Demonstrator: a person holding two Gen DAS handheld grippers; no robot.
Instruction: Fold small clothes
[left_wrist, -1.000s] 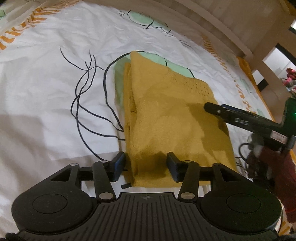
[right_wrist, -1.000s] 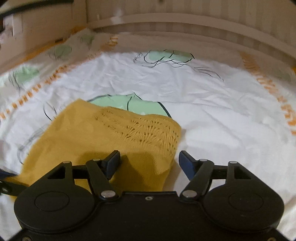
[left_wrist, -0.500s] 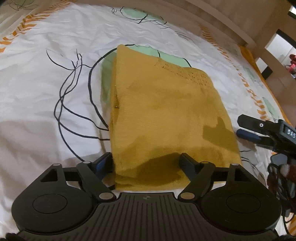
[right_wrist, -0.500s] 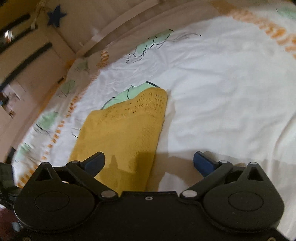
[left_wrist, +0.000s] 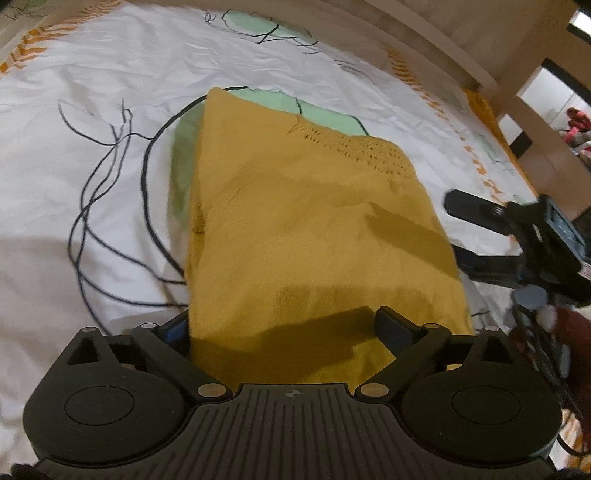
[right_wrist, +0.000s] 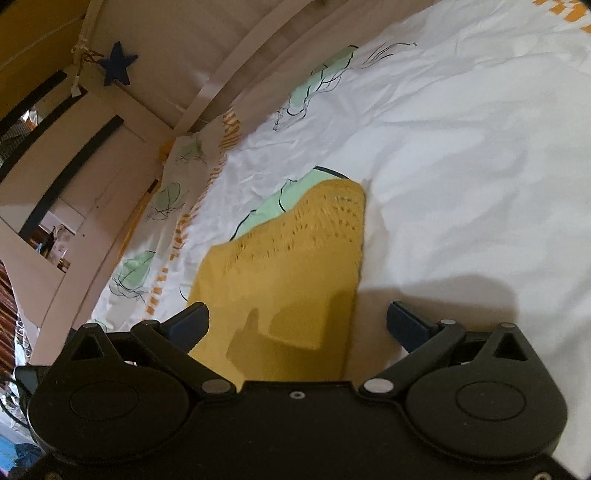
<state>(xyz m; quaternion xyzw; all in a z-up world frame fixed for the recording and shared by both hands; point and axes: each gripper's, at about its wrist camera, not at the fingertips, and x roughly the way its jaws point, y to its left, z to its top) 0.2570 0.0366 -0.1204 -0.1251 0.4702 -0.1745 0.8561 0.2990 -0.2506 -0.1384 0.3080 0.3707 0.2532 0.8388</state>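
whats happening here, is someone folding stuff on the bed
Yes. A person with a handheld gripper in each hand is folding a mustard-yellow knit garment on a white printed bedsheet. The garment lies folded into a neat rectangle. The left gripper is opening, its fingers straddling the near edge without pinching it. The right gripper is open at the garment's side, holding nothing.

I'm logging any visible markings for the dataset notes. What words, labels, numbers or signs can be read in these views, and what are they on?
None can be read.
The right gripper carries a small label and a dark panel in the left wrist view, both too blurred to read.
The mustard knit garment and the printed bedsheet bear no text.
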